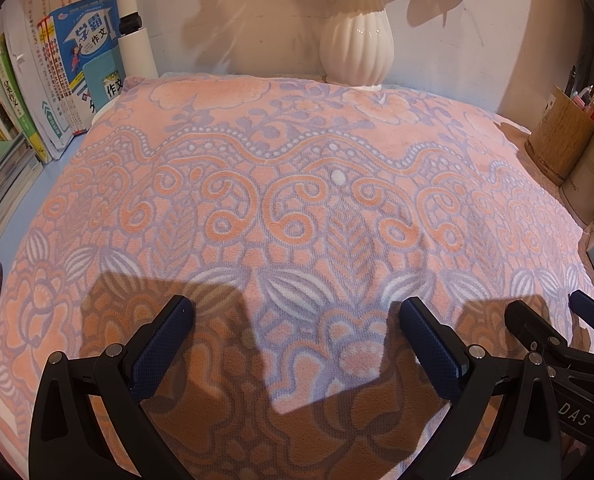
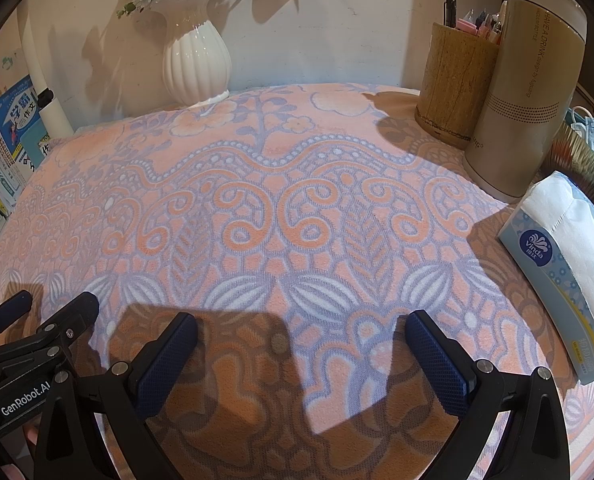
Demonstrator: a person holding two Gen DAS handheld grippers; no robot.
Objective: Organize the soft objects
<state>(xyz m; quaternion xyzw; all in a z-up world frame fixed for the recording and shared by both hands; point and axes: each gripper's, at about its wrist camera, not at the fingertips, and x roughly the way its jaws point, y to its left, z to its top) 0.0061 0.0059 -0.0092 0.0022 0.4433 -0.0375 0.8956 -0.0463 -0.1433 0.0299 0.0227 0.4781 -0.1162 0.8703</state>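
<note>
Left wrist view is filled by the pink and lilac blanket (image 1: 297,200), spread flat across the desk and reaching the wall. Both the left gripper (image 1: 295,320) and right gripper (image 2: 301,334) hover just above its near edge, jaws wide apart, empty. Dragging the cloth could topple the white vase (image 2: 197,68), whose base touches its far edge, or nudge the flask (image 2: 533,92), pen holder (image 2: 457,80) and tissue box (image 2: 557,280) crowding the right; books (image 1: 37,100) line the left.
</note>
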